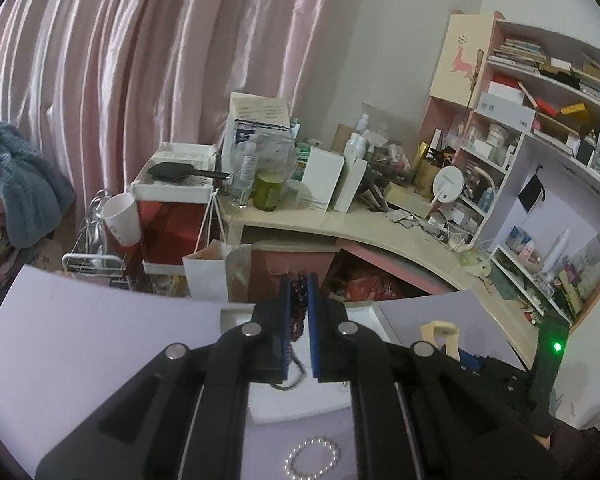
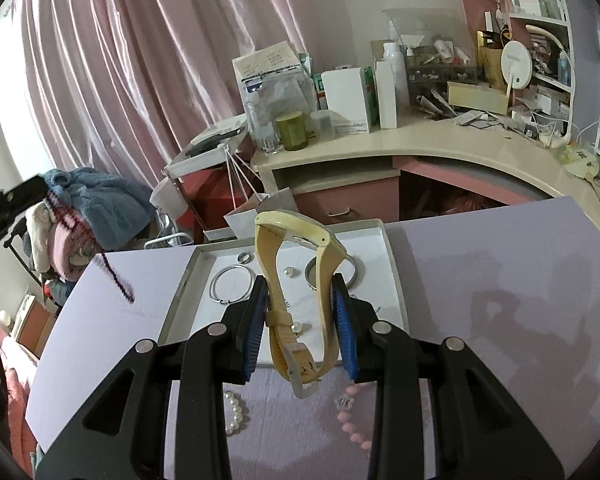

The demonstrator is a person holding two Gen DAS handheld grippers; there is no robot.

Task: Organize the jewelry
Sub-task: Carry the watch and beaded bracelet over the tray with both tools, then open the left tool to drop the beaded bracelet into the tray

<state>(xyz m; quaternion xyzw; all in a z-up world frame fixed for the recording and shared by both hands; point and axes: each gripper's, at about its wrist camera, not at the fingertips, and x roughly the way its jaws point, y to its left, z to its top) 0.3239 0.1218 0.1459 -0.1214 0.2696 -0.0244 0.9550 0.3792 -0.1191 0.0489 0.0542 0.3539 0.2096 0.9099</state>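
My left gripper (image 1: 299, 280) is shut on a dark red bead bracelet (image 1: 298, 308), held above the white tray (image 1: 366, 316). In the right wrist view that bracelet (image 2: 112, 276) hangs from the left gripper at the far left. My right gripper (image 2: 300, 292) is shut on a cream yellow watch (image 2: 300, 280), held over the white tray (image 2: 392, 264). In the tray lie a silver bangle (image 2: 230, 289), a ring (image 2: 245, 257), a pearl (image 2: 288, 271) and a second bangle (image 2: 312, 270). A white pearl bracelet (image 1: 312, 458) lies on the lilac mat, also in the right wrist view (image 2: 235, 412). A pink bead bracelet (image 2: 350, 420) lies beside it.
The lilac mat (image 2: 480, 280) covers the table. Behind it stands a cluttered cream desk (image 2: 420, 140) with boxes, bottles and a green jar (image 2: 292, 132). A pink shelf unit (image 1: 540, 140) is at the right. Pink curtains hang behind; clothes (image 2: 96, 200) are piled at the left.
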